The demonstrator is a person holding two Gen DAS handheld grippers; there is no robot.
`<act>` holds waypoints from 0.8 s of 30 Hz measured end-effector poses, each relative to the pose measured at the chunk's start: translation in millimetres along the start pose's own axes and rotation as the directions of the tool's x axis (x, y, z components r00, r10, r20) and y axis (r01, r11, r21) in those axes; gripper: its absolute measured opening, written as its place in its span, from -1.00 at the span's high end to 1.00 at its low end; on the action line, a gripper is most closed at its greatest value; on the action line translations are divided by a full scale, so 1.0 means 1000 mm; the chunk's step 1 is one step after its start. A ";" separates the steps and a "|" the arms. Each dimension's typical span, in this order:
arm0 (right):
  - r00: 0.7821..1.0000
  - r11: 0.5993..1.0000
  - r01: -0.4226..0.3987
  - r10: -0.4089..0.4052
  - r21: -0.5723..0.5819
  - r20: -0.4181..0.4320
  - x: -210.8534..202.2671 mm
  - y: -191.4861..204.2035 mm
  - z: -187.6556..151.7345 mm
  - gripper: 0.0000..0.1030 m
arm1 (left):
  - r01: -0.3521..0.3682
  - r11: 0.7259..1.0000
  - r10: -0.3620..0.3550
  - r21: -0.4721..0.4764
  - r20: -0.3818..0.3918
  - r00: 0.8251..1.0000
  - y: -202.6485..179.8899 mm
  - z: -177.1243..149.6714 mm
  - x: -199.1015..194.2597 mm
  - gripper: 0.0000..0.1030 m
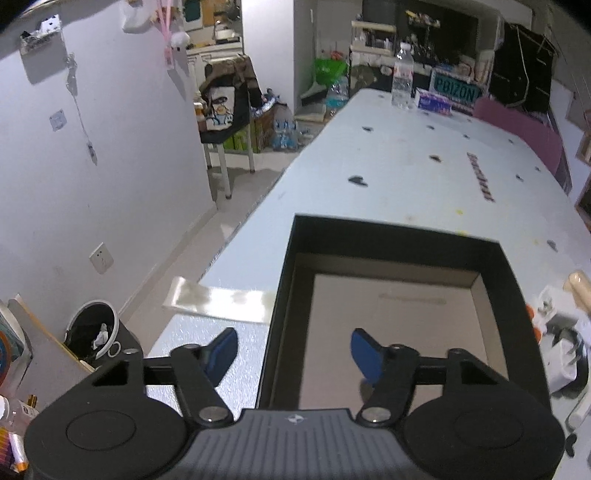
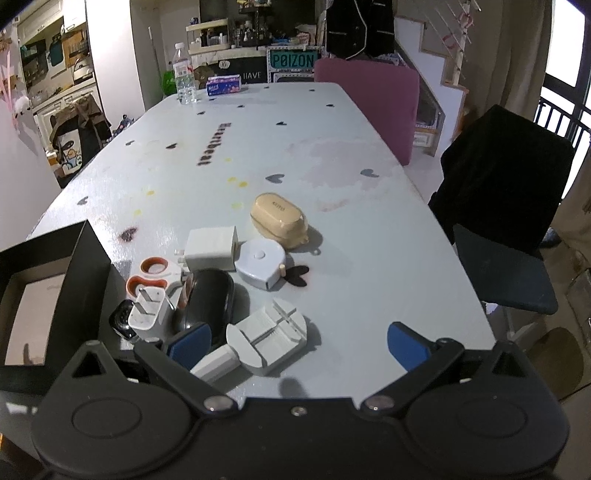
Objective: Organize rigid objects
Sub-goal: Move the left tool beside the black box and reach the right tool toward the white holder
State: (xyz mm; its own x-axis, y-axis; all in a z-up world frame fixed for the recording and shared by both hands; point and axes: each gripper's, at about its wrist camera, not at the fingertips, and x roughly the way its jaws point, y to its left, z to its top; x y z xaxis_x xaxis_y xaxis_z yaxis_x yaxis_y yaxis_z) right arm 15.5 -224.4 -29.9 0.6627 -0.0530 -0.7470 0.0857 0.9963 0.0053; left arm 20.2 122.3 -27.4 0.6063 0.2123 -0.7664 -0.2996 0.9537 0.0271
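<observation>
box (seemingly bare) beside clutter

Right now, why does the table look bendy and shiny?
Right wrist view: the fisheye lens curves the table edges, and light glares near the black box. Left wrist view: same bending, dark corners, and the box's far rim looks slightly blurred.

A lived-in home, by the look of it. A long pale desk with small heart prints fills the room, a water bottle and a tissue pack at its far end. A pink chair and a dark chair draped in black cloth stand beside it. Behind are cluttered shelves, a staircase, and a waste bin by the wall.
</observation>
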 end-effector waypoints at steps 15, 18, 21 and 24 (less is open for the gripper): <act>0.997 0.998 -0.055 0.055 0.001 -0.045 0.027 -0.005 -0.010 -0.88 | -0.001 1.000 0.000 -0.008 -0.080 0.997 0.007 -0.013 0.023 0.50; 0.996 0.998 -0.067 0.068 0.013 -0.059 0.034 -0.010 -0.012 -0.88 | -0.013 1.000 0.011 -0.026 -0.094 0.995 0.012 -0.013 0.027 0.71; 0.996 0.997 -0.076 0.076 -0.002 -0.046 0.034 -0.010 -0.013 -0.88 | -0.024 0.999 0.021 -0.024 -0.097 0.995 0.012 -0.012 0.029 0.80; 0.995 0.995 -0.090 0.089 -0.039 -0.034 0.035 -0.007 -0.013 -0.88 | -0.015 0.999 0.012 -0.033 -0.104 0.995 0.013 -0.011 0.031 0.80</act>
State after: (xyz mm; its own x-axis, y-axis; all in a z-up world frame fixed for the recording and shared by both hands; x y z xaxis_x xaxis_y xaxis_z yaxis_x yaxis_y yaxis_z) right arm 28.0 -232.6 -64.9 0.6420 0.0382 -0.7658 -0.0039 0.9989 0.0465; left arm 27.1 139.0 -57.6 0.5231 0.2003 -0.8284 -0.3333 0.9427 0.0175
